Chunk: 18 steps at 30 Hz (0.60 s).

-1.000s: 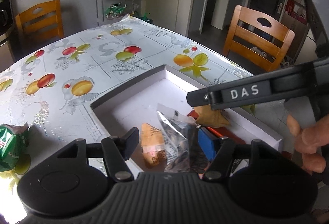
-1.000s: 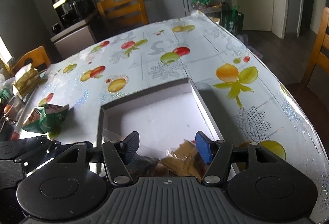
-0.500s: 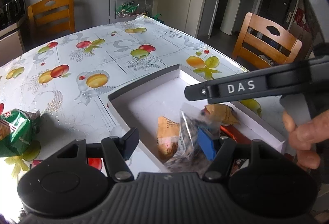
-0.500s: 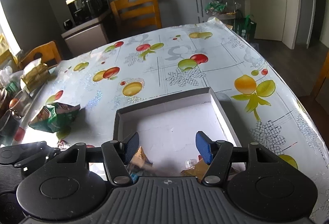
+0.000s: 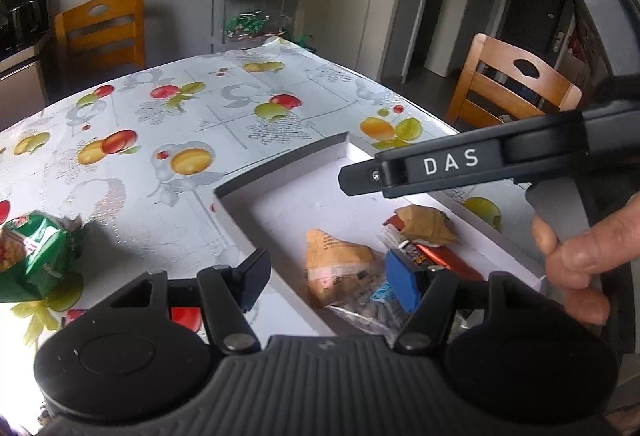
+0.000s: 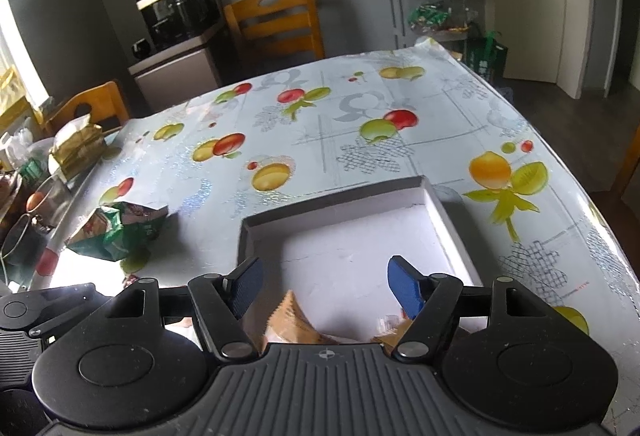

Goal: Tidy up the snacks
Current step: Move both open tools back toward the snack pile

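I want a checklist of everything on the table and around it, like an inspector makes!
Surface: table under a fruit-print cloth.
Job's things: white box holds two tan packets, a red bar and a clear bag; green bag lies outside, left of the box.
Clutter: gold packets and jars at the table's left edge.
Grippers: left gripper open, empty, at the box's near wall; right gripper open, empty, over the box.
Cables: nothing seen.
Surroundings: chairs, shelf rack, coffee maker, doorway.
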Available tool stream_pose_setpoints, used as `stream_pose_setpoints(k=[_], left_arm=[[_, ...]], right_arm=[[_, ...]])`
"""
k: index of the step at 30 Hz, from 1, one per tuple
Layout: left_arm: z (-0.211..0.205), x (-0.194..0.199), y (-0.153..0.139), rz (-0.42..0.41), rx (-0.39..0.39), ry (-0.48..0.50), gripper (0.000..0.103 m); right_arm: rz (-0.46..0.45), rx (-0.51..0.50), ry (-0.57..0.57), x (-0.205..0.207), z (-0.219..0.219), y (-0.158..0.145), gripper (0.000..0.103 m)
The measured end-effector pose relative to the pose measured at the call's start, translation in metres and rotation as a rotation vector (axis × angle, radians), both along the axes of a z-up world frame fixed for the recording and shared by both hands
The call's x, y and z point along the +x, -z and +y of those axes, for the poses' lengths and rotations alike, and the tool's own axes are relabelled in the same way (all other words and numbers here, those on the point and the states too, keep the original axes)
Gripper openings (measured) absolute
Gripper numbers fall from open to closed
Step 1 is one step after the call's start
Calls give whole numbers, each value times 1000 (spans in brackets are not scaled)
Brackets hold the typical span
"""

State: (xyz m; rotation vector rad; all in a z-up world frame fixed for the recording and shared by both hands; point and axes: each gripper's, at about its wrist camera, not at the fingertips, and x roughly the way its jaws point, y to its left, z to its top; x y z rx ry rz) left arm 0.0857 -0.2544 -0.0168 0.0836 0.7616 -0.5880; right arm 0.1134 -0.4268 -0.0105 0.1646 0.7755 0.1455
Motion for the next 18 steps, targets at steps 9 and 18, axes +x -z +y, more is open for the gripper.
stream_pose_setpoints(k=[9,18], left_arm=[[38,1,3,19,30,-139,64],[72,-5,5,32,41,-226,64]], right_arm=[[9,7,-103,11,37,0,69],[19,12,-192,18,73,3,69]])
